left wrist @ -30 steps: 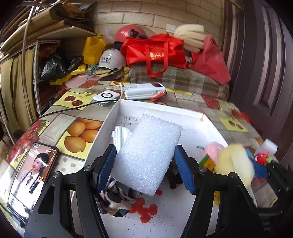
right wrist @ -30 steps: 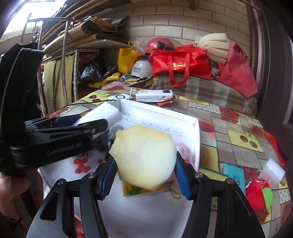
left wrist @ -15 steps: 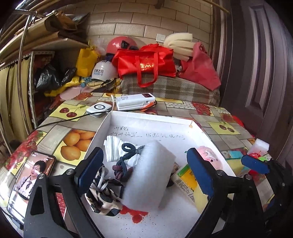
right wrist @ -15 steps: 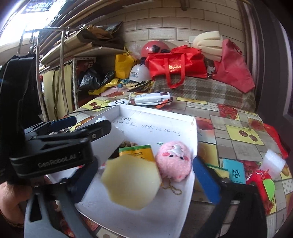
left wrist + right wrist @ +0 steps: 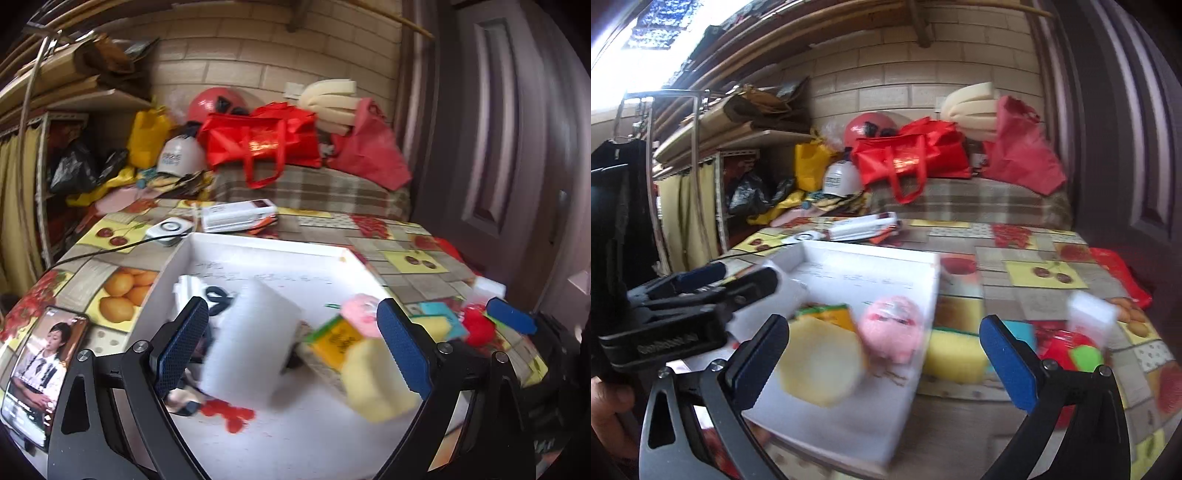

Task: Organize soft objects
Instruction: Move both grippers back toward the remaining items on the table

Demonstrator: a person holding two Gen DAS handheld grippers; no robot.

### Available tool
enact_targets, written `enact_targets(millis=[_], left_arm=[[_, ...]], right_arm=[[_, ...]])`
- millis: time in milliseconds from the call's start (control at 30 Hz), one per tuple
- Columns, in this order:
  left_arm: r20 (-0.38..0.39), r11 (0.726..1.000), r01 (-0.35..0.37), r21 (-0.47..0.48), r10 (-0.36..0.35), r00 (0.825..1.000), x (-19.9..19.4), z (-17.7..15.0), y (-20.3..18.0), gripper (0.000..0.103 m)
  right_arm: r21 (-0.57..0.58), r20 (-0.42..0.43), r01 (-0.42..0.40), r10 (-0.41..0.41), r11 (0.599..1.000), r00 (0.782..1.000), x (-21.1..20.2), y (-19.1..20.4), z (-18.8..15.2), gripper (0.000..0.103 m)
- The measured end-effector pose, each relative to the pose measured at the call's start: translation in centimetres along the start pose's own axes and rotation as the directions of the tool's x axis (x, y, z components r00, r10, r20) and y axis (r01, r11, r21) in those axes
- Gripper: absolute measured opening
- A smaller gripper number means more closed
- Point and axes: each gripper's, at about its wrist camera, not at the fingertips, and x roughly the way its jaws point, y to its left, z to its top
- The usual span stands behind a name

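Motion blur smears both views, and the white foam block (image 5: 251, 339) hides the dark fabric behind it. Both foams, gripped a second ago, now lie loose in the white box (image 5: 266, 251). The left gripper (image 5: 291, 347) and right gripper (image 5: 882, 365) gape empty (one yellow foam (image 5: 820, 365), one pink plush (image 5: 892, 328)).

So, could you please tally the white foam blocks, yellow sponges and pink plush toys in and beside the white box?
White foam blocks: 2
Yellow sponges: 2
Pink plush toys: 1
Total: 5
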Motion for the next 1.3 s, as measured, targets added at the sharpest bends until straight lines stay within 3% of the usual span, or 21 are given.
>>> enact_targets(millis=[167, 267, 333, 433, 500, 600, 700, 1000, 1200, 1300], left_arm=[[-0.029, 0.996, 0.065, 0.063, -0.064, 0.998, -0.3, -0.5, -2.3, 0.093], [-0.021, 0.988, 0.041, 0.15, -0.038, 0.999, -0.7, -0.9, -4.4, 0.093], [-0.01, 0.981, 0.038, 0.189, -0.036, 0.999, -1.0, -1.2, -5.5, 0.093], [-0.027, 0.981, 0.086, 0.173, -0.083, 0.996, -1.1, -1.5, -6.3, 0.093], [-0.053, 0.979, 0.088, 0.181, -0.08, 0.995, -0.8, -1.7, -7.2, 0.093], [-0.074, 0.974, 0.031, 0.223, -0.015, 0.997, -0.3, -2.0, -8.6, 0.093], [-0.111, 0.976, 0.039, 0.212, -0.016, 0.994, 0.2, -2.2, -9.2, 0.093], [-0.155, 0.97, 0.061, 0.236, -0.024, 0.988, 1.0, -2.6, -10.3, 0.093], [-0.163, 0.975, 0.068, 0.211, -0.033, 0.986, 1.1, -2.4, -9.8, 0.093], [-0.157, 0.969, 0.07, 0.238, -0.033, 0.987, 0.9, -2.6, -10.4, 0.093]], right_arm=[[0.041, -0.004, 0.145, -0.145, 0.989, 0.989, -2.5, -5.0, -0.8, 0.103], [0.108, -0.031, 0.25, -0.248, 0.962, 0.968, -4.1, -8.9, -1.3, 0.103], [0.161, -0.07, 0.295, -0.287, 0.942, 0.955, -4.6, -11.7, -1.7, 0.103], [0.251, -0.092, 0.329, -0.316, 0.911, 0.944, -5.6, -14.7, -2.3, 0.103], [0.333, -0.114, 0.315, -0.294, 0.889, 0.949, -5.7, -16.5, -2.7, 0.103], [0.411, -0.16, 0.27, -0.222, 0.871, 0.962, -4.8, -18.1, -3.4, 0.103], [0.446, -0.222, 0.261, -0.176, 0.856, 0.959, -3.5, -19.0, -3.9, 0.103], [0.367, -0.32, 0.177, -0.055, 0.913, 0.946, 0.7, -16.8, -3.4, 0.103], [0.266, -0.324, 0.182, -0.091, 0.947, 0.942, 3.1, -14.4, -1.9, 0.101], [0.255, -0.345, 0.188, -0.092, 0.948, 0.934, 4.3, -14.3, -1.8, 0.084]])
